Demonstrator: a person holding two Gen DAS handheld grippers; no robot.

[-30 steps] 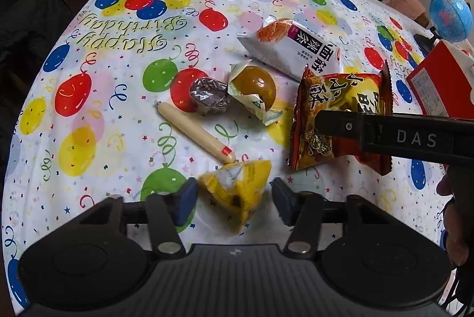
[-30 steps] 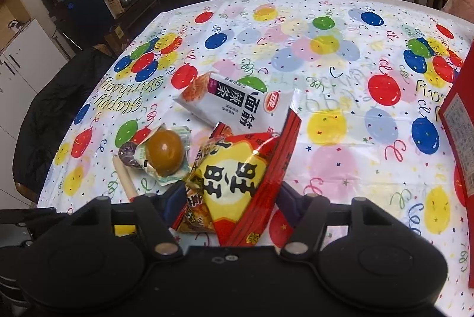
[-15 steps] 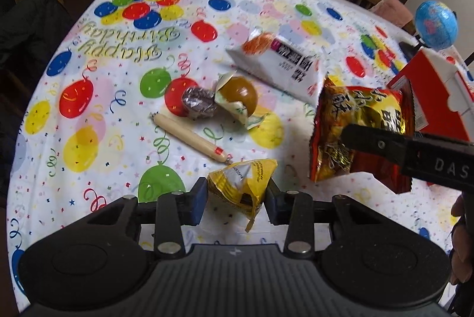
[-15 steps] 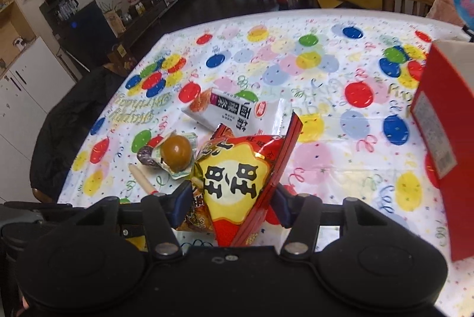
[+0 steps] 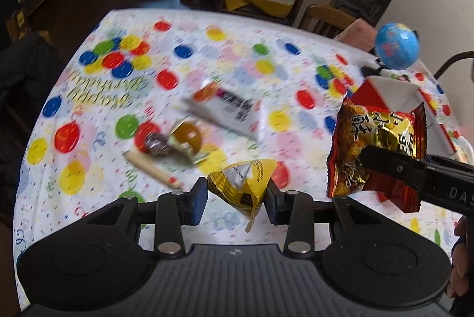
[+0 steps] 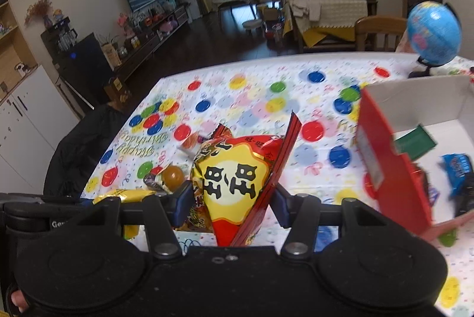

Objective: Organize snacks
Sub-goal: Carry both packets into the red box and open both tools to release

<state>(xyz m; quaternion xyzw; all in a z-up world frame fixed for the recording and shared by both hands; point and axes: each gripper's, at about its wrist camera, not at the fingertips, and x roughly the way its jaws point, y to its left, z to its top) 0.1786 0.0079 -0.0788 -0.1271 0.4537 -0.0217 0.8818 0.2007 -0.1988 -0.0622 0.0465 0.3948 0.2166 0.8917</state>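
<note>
Both grippers were up off the table (image 5: 97,169), each with a snack in it. The left gripper (image 5: 235,200) had its fingers pressed against a small yellow foil packet (image 5: 243,183), which hung clear of the balloon-print cloth. The right gripper (image 6: 231,200) had just been closing, and its fingers clamped a red and yellow snack bag (image 6: 234,183), held in the air just beside the open red box (image 6: 394,178). In that box lay a green packet (image 6: 416,141) and a blue one (image 6: 457,169). Left on the table were a white noodle packet (image 5: 228,106), a brown egg in its wrapper (image 5: 186,136), a dark foil candy (image 5: 155,142) and a sausage stick (image 5: 152,170). A small globe (image 6: 432,31) stood behind the box.
</note>
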